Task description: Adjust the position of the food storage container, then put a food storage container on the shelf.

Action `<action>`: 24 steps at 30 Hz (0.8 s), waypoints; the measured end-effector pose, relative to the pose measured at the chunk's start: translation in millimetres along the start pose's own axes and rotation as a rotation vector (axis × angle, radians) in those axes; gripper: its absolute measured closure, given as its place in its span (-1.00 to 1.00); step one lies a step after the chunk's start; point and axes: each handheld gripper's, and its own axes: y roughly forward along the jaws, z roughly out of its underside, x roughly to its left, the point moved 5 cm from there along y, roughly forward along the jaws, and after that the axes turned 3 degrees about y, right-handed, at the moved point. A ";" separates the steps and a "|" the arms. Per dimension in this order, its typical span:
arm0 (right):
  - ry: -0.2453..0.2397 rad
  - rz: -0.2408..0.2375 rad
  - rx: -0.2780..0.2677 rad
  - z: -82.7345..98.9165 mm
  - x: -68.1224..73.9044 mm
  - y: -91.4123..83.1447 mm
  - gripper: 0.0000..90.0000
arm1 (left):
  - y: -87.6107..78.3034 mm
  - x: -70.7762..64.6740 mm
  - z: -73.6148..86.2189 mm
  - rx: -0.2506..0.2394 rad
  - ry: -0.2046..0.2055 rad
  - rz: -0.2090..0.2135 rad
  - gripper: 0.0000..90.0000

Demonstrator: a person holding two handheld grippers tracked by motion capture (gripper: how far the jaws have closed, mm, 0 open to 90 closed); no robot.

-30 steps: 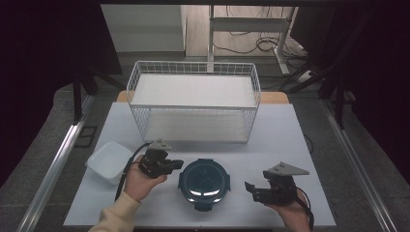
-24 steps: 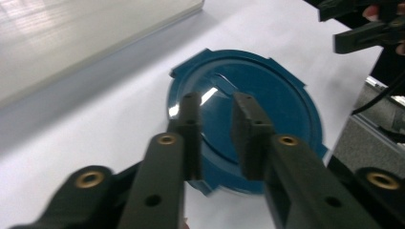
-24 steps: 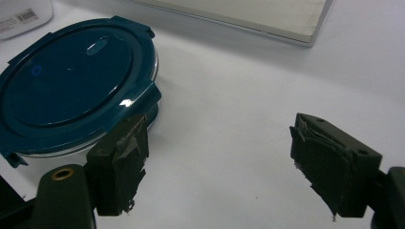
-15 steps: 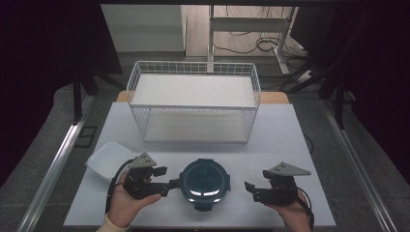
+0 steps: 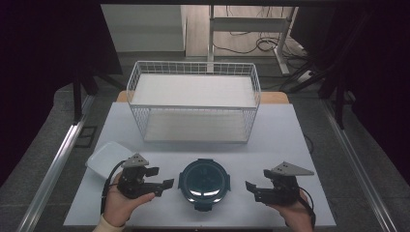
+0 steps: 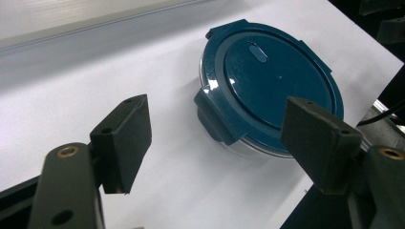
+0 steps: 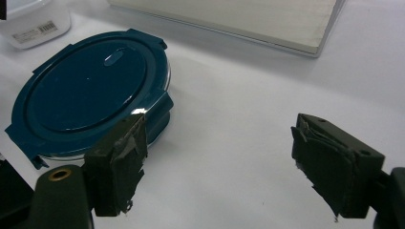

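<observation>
Dark-blue lidded container [image 5: 203, 181] sits near the bench's front edge, between my left gripper [image 5: 165, 183], whose jaws have just been opening with nothing between them, and my open, empty right gripper [image 5: 251, 187]. I think both should close squarely on opposite side latches, level, so the lid doesn't tip.

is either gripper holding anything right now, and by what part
Nothing is held. The left gripper, its jaws just opened, and the right gripper both stand open and empty beside the round blue-lidded container.

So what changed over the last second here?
The left tongs slid back left from the round container's side clip and have just been opening, with nothing between them. The right tongs, container, white box and wire basket stayed put.
</observation>
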 end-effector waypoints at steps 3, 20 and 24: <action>-0.001 -0.006 -0.003 -0.5 0.7 -0.2 -0.57 | 0.2 2.9 1.8 -0.001 -0.012 -0.004 -0.45; 0.051 -0.070 -0.014 -4.4 11.1 0.9 -0.66 | 13.5 12.0 7.5 -0.007 -0.114 0.050 -0.70; 0.051 -0.085 -0.004 -4.6 15.6 3.8 -0.68 | 17.5 11.8 8.2 -0.005 -0.127 0.078 -0.71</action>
